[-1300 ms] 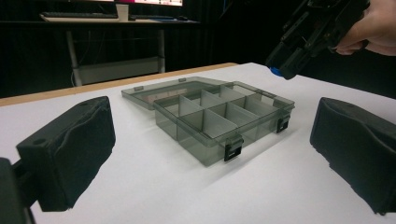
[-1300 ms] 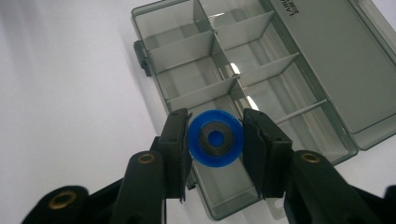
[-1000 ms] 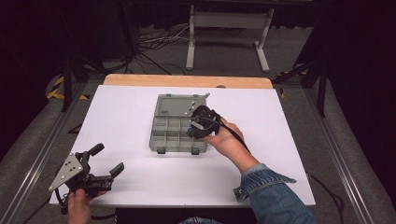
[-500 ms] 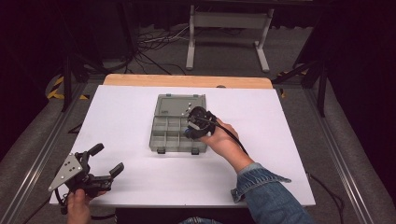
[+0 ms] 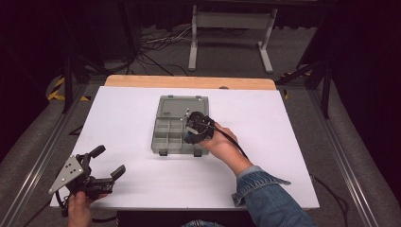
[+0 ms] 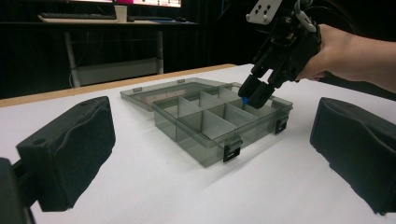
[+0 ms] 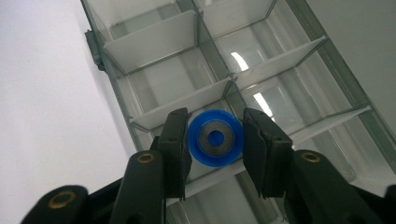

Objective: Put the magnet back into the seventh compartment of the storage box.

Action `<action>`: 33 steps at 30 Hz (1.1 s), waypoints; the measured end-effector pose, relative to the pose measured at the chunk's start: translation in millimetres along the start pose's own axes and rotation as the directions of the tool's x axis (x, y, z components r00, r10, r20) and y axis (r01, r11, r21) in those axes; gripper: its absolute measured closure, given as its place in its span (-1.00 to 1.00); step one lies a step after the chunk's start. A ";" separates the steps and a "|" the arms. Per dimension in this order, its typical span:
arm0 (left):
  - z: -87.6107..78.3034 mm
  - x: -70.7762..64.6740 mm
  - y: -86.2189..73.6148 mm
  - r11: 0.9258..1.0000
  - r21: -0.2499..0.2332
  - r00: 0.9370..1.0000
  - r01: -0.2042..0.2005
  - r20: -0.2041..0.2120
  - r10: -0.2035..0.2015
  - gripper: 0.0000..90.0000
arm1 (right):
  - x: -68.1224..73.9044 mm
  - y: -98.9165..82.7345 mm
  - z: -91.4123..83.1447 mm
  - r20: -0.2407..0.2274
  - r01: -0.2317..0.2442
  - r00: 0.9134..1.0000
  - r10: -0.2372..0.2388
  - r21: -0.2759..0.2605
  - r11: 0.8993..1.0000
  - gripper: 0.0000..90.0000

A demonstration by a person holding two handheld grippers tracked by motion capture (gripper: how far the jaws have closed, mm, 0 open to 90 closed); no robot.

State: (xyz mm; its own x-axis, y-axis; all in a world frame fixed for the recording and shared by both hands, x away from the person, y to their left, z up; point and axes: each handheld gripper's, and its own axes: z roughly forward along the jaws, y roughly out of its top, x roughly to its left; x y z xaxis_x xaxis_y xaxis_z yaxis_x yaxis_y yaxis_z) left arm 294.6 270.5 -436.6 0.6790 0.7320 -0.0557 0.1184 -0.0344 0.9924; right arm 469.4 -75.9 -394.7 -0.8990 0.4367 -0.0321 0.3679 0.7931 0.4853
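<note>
Currently the right gripper [image 7: 215,140] is clamping a small blue plastic disc with a grey metal centre and a blue middle hole [image 7: 215,137] between its fingers [image 7: 175,140], and is holding it just above the open, grey translucent plastic compartment box [image 5: 166,142] on the white tabletop [image 5: 118,118]. In the left gripper view that disc [image 6: 244,99] is hanging at the rim of a compartment on the box's right side, so the step in hand is judged to be the placing of the part. The next move is likely calling for a short descent into one cell, clear of the dividers, before release. The left gripper [image 5: 108,163] is resting near the tabletop's front left corner, fingers standing apart with nothing between them.
</note>
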 end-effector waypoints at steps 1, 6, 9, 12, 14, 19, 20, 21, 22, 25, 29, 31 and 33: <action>0.1 0.0 0.0 1.000 0.001 1.000 -0.001 0.001 0.000 -0.98 | 0.0 0.0 0.0 0.000 0.000 1.000 0.000 0.000 1.000 0.38; 1.0 -0.1 -0.3 1.000 0.007 1.000 -0.004 0.007 0.004 -0.98 | 2.1 -0.7 4.9 -0.004 0.007 1.000 -0.007 0.014 1.000 0.38; 0.8 0.0 -0.3 1.000 0.006 1.000 -0.002 0.005 0.002 -0.98 | 3.3 -1.9 8.9 -0.006 0.007 1.000 -0.007 0.025 1.000 0.38; 0.9 0.0 -0.3 1.000 0.007 1.000 -0.001 0.006 0.001 -0.98 | 3.7 -2.3 10.5 -0.009 0.009 1.000 -0.009 0.029 1.000 0.38; 1.0 -0.1 -0.2 1.000 0.006 1.000 -0.003 0.006 0.003 -0.98 | 4.4 -2.4 11.9 -0.009 0.011 1.000 -0.011 0.035 0.999 0.38; 0.9 -0.2 -0.1 1.000 0.004 1.000 -0.001 0.007 0.001 -0.98 | 6.2 -1.7 10.4 0.021 0.017 1.000 -0.018 0.025 1.000 0.20; 1.0 -0.1 -0.1 1.000 0.004 1.000 -0.001 0.007 0.001 -0.98 | 6.6 -1.5 8.8 0.025 0.015 1.000 -0.016 0.020 1.000 0.20; 1.0 -0.1 -0.1 1.000 0.004 1.000 -0.001 0.007 0.001 -0.98 | 6.6 -1.4 7.3 0.025 0.019 1.000 -0.019 0.016 1.000 0.20; 1.0 -0.2 0.0 1.000 0.004 1.000 -0.001 0.007 0.001 -0.98 | 6.9 -1.3 6.2 0.028 0.018 0.999 -0.018 0.013 1.000 0.18; 1.3 -0.5 0.0 1.000 0.004 1.000 0.000 0.006 0.000 -0.98 | 7.3 -1.3 0.8 0.035 0.020 0.999 -0.020 -0.004 1.000 0.07; 1.5 -0.6 -0.1 1.000 0.004 1.000 0.000 0.008 0.000 -0.98 | 7.9 -1.4 -7.3 0.042 0.020 0.999 -0.019 -0.040 0.999 -0.14; 1.5 -0.6 -0.1 1.000 0.004 1.000 0.001 0.007 -0.001 -0.98 | 8.4 -1.6 -11.2 0.043 0.020 0.999 -0.017 -0.057 0.998 -0.22; 1.4 -0.4 0.0 1.000 0.006 1.000 -0.001 0.008 0.001 -0.98 | 8.2 -2.1 -15.7 0.035 0.019 0.999 -0.016 -0.076 0.997 -0.32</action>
State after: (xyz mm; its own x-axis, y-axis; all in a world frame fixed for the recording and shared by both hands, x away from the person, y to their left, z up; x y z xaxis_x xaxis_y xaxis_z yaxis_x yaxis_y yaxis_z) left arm 295.4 269.3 -436.8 0.6850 0.7265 -0.0555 0.1217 -0.0390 0.9918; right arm 457.5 -80.6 -382.3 -0.8961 0.4383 -0.0706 0.3317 0.7667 0.5496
